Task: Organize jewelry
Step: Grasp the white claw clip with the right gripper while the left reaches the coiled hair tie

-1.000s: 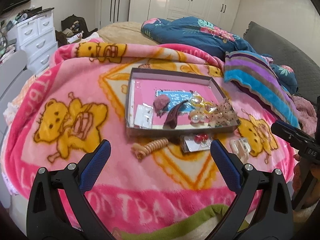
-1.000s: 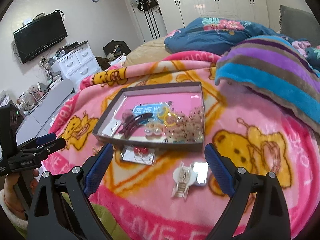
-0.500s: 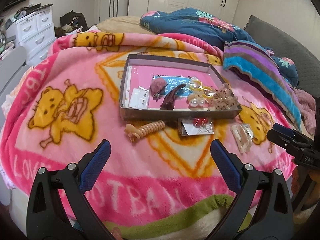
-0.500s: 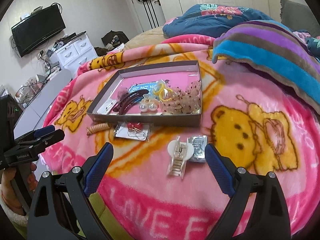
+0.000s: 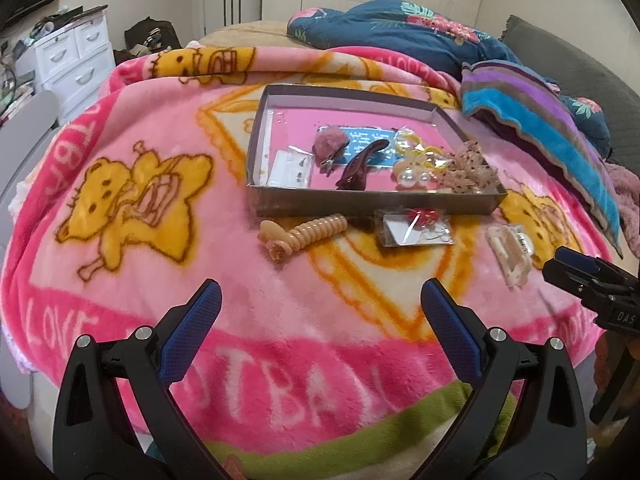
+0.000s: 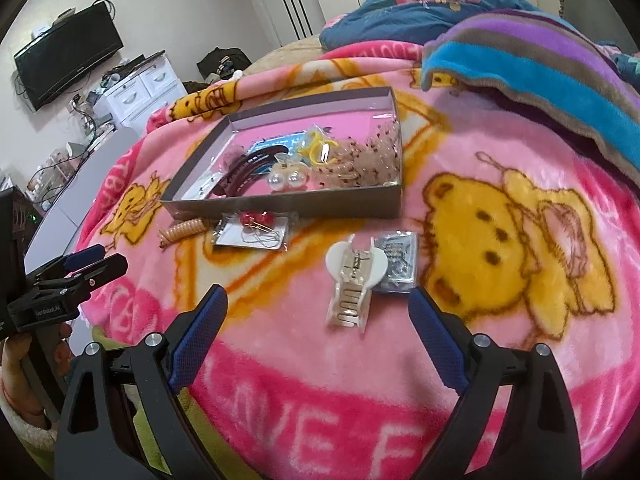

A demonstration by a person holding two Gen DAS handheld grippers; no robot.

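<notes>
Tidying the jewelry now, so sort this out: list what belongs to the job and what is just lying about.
For the job:
box already holding accessories
spiral hair clip on the blanket
packet of red earrings
white claw clip
small silver packet

Lying about:
striped blanket
blue floral quilt
white drawers
television

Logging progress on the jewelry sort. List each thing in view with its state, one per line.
left gripper: open, empty
right gripper: open, empty
box: lidless, partly filled
spiral hair clip: outside box, on blanket
red earring packet: outside box, lying flat
white claw clip: outside box, closed
clear packet: outside box, beside claw clip
dark red clip: in box
pearl piece: in box
</notes>
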